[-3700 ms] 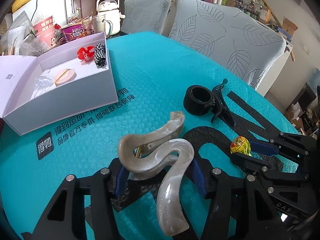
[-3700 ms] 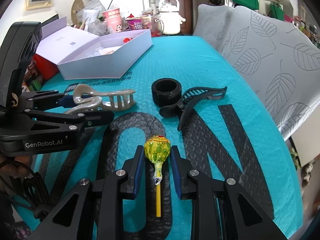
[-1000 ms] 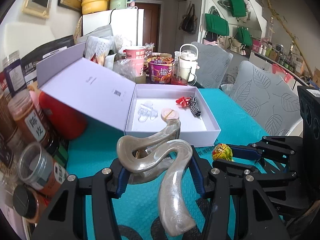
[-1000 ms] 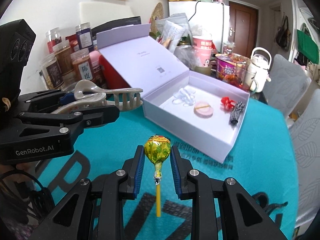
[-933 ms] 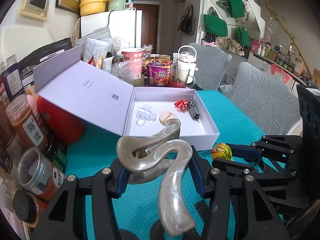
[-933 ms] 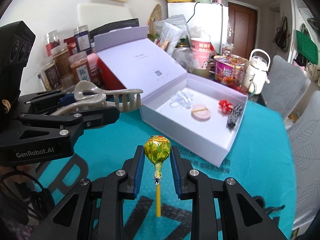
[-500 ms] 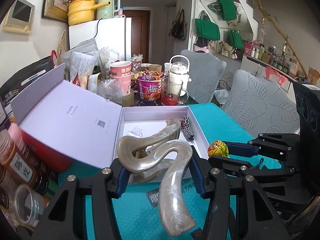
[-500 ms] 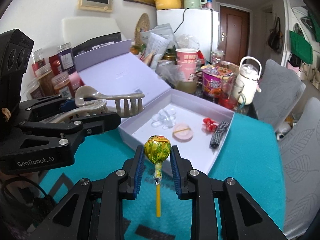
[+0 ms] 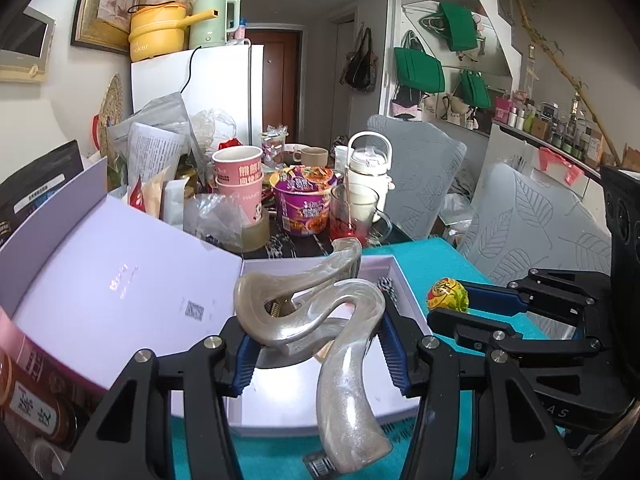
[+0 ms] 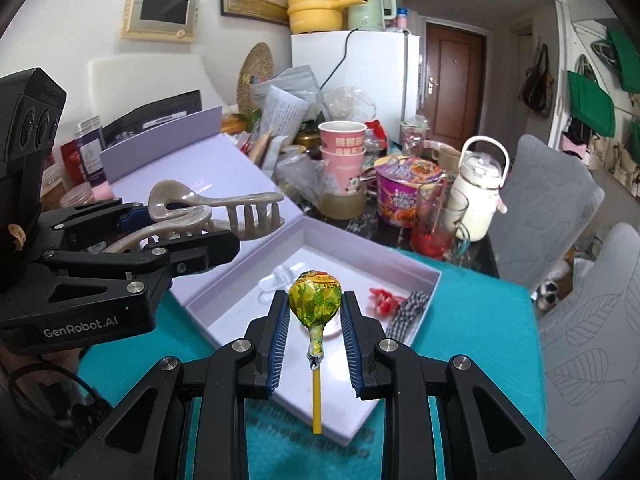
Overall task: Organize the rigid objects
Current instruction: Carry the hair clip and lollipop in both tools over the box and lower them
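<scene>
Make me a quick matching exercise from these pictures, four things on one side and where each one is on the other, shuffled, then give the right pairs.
Things:
1. lollipop
2. pearly hair claw
3. checked fabric strip
4. yellow pot

Places:
A. on top of the white fridge
B. lying inside the lilac box
C. clamped in the right tongs
D. clamped in the left tongs

Pairs: 1-C, 2-D, 3-B, 4-A

White fridge by brown door, grey leaf-print chairs, green bags on wall.
</scene>
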{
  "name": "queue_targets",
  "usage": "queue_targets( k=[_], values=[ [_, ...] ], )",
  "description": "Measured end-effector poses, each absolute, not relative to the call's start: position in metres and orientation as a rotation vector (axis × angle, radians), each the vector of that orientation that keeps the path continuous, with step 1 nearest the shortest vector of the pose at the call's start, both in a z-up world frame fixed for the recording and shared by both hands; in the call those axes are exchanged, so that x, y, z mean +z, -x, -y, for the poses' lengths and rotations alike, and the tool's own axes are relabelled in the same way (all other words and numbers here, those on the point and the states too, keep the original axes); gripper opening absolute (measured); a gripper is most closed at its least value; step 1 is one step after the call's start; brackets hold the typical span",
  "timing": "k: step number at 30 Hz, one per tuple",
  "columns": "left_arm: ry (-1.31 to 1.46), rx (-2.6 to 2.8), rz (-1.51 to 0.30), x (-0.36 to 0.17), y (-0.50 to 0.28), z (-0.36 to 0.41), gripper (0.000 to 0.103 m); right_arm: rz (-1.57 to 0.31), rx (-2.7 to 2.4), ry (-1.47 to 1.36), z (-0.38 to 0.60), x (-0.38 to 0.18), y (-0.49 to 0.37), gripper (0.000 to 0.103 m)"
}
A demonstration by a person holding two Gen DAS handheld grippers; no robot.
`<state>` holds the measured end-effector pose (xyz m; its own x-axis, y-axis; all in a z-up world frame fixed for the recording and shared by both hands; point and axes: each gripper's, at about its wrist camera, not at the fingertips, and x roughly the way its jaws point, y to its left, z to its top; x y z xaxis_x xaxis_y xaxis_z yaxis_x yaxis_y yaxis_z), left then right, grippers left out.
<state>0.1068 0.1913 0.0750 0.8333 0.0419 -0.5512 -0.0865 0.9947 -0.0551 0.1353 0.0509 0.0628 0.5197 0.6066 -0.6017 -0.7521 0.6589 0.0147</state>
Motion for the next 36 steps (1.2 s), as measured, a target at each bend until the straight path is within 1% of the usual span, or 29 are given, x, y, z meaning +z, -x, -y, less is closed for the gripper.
queue_targets(
  k=[8,13,17,22,36],
  values=[
    [0.077,0.081,-0.567,0.076,-0.137,-0.204,0.052,-0.575,0.804,0.238,-0.061,0.073,-0.166,0.026],
    [0.101,0.125,-0.557,0.071,-0.155,-0.219,0.052,-0.584,0.786,0.219,-0.069,0.07,-0.185,0.026],
    [0.113,0.118,-0.615,0.049,-0.167,-0.225,0.052,-0.605,0.758,0.177,-0.07,0.056,-0.2,0.026],
    [0.124,0.097,-0.671,0.027,-0.183,-0.23,0.052,-0.674,0.752,0.214,-0.079,0.03,-0.217,0.026],
    [0.066,0.055,-0.796,-0.023,-0.209,-0.213,0.052,-0.759,0.758,0.283,-0.092,-0.014,-0.234,0.026]
  ],
)
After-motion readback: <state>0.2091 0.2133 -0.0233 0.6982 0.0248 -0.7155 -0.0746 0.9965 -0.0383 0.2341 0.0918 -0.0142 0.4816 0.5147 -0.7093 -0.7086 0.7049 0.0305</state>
